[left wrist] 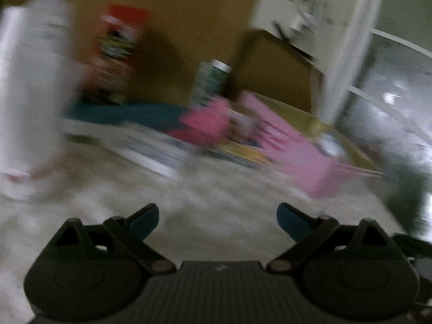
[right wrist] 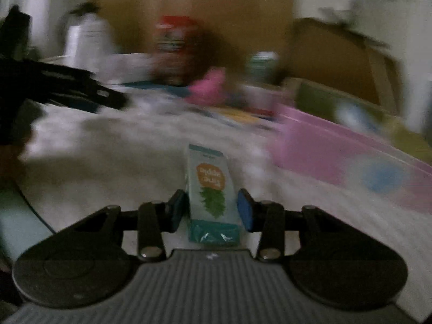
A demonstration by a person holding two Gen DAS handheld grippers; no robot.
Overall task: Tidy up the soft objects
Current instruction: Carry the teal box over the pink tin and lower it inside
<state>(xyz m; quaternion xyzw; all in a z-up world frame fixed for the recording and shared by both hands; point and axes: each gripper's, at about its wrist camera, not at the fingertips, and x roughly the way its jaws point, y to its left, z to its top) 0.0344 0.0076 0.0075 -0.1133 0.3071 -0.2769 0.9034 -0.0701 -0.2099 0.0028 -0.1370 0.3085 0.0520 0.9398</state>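
Although blur smeared both views, the small packet (right wrist: 209,189) between the fingers of the right gripper (right wrist: 213,210) came through sharp: pale with a teal band at its near end, an orange patch carrying white letters that sat upside down and could not be made out, and a green leafy shape below it. The right fingers were clamped on the packet, a blue pad (right wrist: 244,210) against each side, and it stood upright between them above the white cover.

The left gripper (left wrist: 217,222) had its fingers wide apart with nothing between them, hanging over the same cover. It showed in the right wrist view too, as a dark shape reaching in from the left edge.

The surface was a rumpled white bed cover (left wrist: 189,202), soft and creased. Behind it rose a brown board or wall (left wrist: 175,13), and to the right a pale wall and a cardboard box (left wrist: 278,67).

On the far side of the cover stood a tall white bottle (left wrist: 29,81) at the left, a red-capped container (left wrist: 118,54) with a busy label too blurred to read, and a greenish can (left wrist: 210,81) with a silver top. Near the can lay a pink soft thing (left wrist: 208,124) on a teal cloth (left wrist: 127,113). A pink tray-like bin (left wrist: 302,154) lay to the right; what it held could not be told, beyond a pale blue patch in the right wrist view.
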